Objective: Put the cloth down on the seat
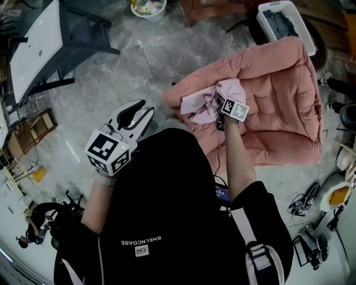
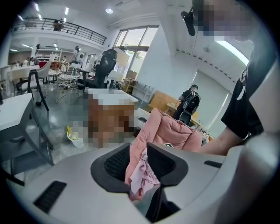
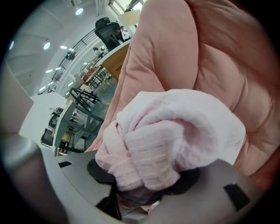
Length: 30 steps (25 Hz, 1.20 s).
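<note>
A pale pink cloth (image 1: 204, 103) lies bunched on the front left of the pink cushioned seat (image 1: 278, 94). My right gripper (image 1: 220, 114) is at the cloth, its fingertips buried in the folds. In the right gripper view the cloth (image 3: 175, 135) fills the gap between the jaws of the right gripper (image 3: 146, 173) and touches both pads, with the seat (image 3: 218, 57) close behind. My left gripper (image 1: 142, 109) hangs open over the floor, left of the seat and apart from it. Between the jaws of the left gripper (image 2: 139, 151) only the distant cloth (image 2: 142, 175) and seat (image 2: 170, 131) show.
A white basket (image 1: 281, 22) with dark clothes stands behind the seat. A grey table (image 1: 39, 50) is at the far left and a bowl (image 1: 148, 6) at the top. Cables and gear (image 1: 311, 239) lie on the floor at the right. A person in black (image 2: 188, 103) stands far off.
</note>
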Motion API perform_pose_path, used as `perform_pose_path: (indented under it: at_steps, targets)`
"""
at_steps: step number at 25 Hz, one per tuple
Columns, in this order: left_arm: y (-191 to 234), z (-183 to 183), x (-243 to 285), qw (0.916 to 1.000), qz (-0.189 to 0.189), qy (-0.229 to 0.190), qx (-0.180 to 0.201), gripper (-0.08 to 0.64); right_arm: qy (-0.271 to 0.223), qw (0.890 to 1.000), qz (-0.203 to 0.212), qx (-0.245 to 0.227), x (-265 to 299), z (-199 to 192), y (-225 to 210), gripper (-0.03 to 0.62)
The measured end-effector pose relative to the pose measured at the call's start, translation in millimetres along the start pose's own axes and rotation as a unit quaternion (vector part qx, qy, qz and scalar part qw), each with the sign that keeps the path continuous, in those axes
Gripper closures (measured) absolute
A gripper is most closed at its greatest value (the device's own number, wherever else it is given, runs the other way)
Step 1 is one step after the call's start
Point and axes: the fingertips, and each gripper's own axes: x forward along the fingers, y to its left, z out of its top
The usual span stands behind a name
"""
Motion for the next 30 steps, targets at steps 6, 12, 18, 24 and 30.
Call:
perform_pose_path:
  at_steps: [6,12,18,24,30]
  targets:
    - [6,-5,-7,1.0000,-0.001,-0.001,-0.005,0.436,0.020,1.000,-0.020,-0.007,2,-7,1,0.323]
    - [11,-8,-17,0.9999,-0.008,-0.009,-0.011,0.431,0.026,0.999,-0.025,0.004,-7,-15,4,0.305]
    - [15,-13,-29,0.9997,-0.015,-0.017,-0.009,0.431,0.029,0.999,-0.037,0.014,-20,-24,6,0.290]
    - [18,-14,-39,0.9993,-0.028,-0.022,-0.004,0.431,0.022,0.999,-0.040,0.027,-29,-35,11,0.261]
    - [23,-18,-48,0.9989,-0.039,-0.025,0.001,0.431,-0.001,0.997,-0.045,0.058,-39,-40,18,0.256]
